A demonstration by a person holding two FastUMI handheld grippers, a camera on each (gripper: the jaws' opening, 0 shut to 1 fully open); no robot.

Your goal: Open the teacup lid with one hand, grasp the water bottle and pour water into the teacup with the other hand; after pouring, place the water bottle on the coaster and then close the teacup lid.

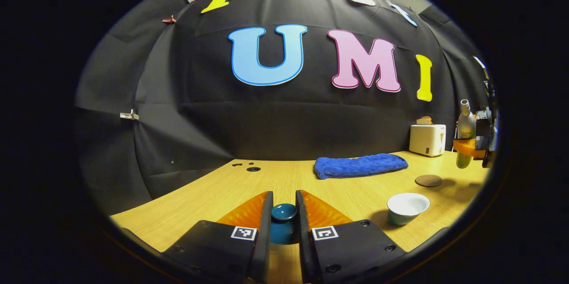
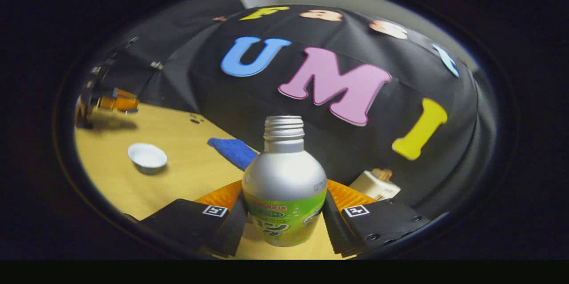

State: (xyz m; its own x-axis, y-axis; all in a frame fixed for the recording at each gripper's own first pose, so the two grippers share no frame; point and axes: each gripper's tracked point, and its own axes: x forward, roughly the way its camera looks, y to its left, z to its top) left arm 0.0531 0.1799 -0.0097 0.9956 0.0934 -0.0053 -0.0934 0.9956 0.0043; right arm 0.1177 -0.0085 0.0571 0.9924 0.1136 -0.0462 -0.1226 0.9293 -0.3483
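My left gripper (image 1: 283,200) is shut on the knob of the teal teacup lid (image 1: 283,222), held away from the cup. The open teacup (image 1: 407,207), white inside, stands on the wooden table (image 1: 231,199) to the right of that gripper. My right gripper (image 2: 284,188) is shut on the silver and green water bottle (image 2: 284,173), whose neck is uncapped. In the left gripper view the bottle (image 1: 466,126) hangs upright above the table at the far right, in the right gripper (image 1: 475,147). The round brown coaster (image 1: 428,180) lies bare between cup and bottle. The right gripper view has the teacup (image 2: 147,157) at the left.
A folded blue towel (image 1: 360,165) lies at the back of the table, with a white toaster (image 1: 427,139) to its right by the wall. Small dark holes (image 1: 252,168) mark the tabletop at the back left. The left gripper (image 2: 113,102) appears far left in the right gripper view.
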